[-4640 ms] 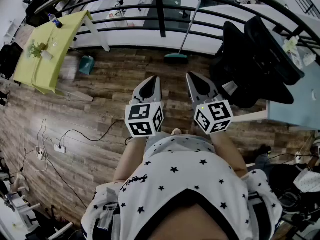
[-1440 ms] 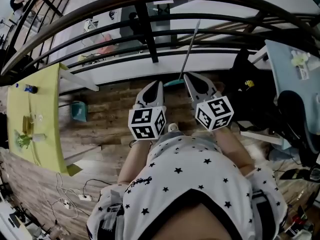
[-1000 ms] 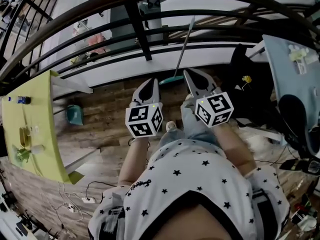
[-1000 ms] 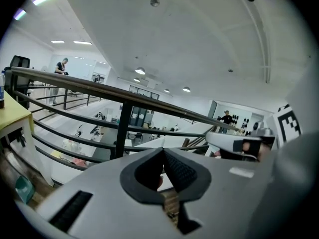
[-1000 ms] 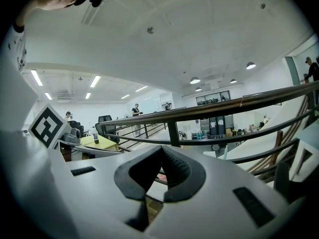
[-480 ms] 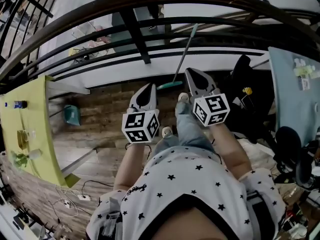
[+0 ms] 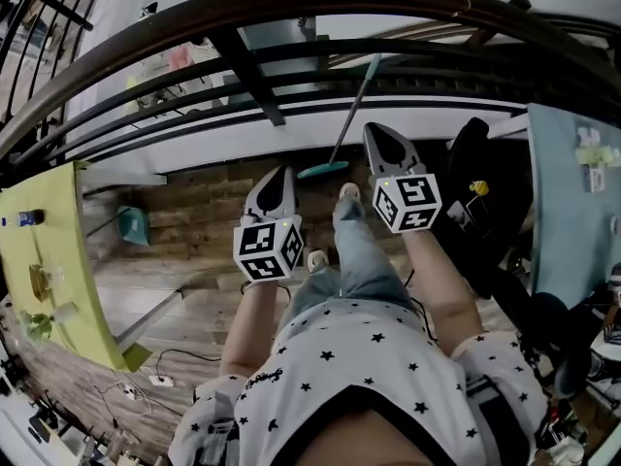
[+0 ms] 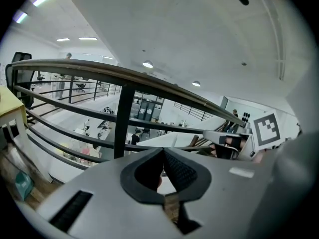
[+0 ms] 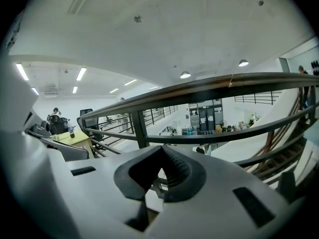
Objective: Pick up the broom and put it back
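Note:
The broom leans against the black railing in the head view, its teal head [image 7: 323, 170] on the wooden floor and its thin handle [image 7: 353, 103] slanting up to the right. My left gripper [image 7: 277, 174] is shut and empty, just left of and nearer than the broom head. My right gripper [image 7: 377, 130] is also shut and empty, its tip just right of the handle and not touching it. In the left gripper view the jaws [image 8: 162, 151] meet at the tip. The right gripper view shows its jaws [image 9: 161, 149] closed too. Neither gripper view shows the broom.
The black railing [image 7: 254, 92] runs across ahead, with a lower level beyond it. A yellow-green table [image 7: 44, 265] stands at left with a teal bin [image 7: 132, 225] near it. A black chair [image 7: 482, 202] and a grey-blue desk [image 7: 572, 197] are at right. Cables [image 7: 146, 381] lie on the floor.
The person has walked up to the railing. Both grippers moved forward and lower toward the broom, which now stands close between their tips. Both stayed shut.

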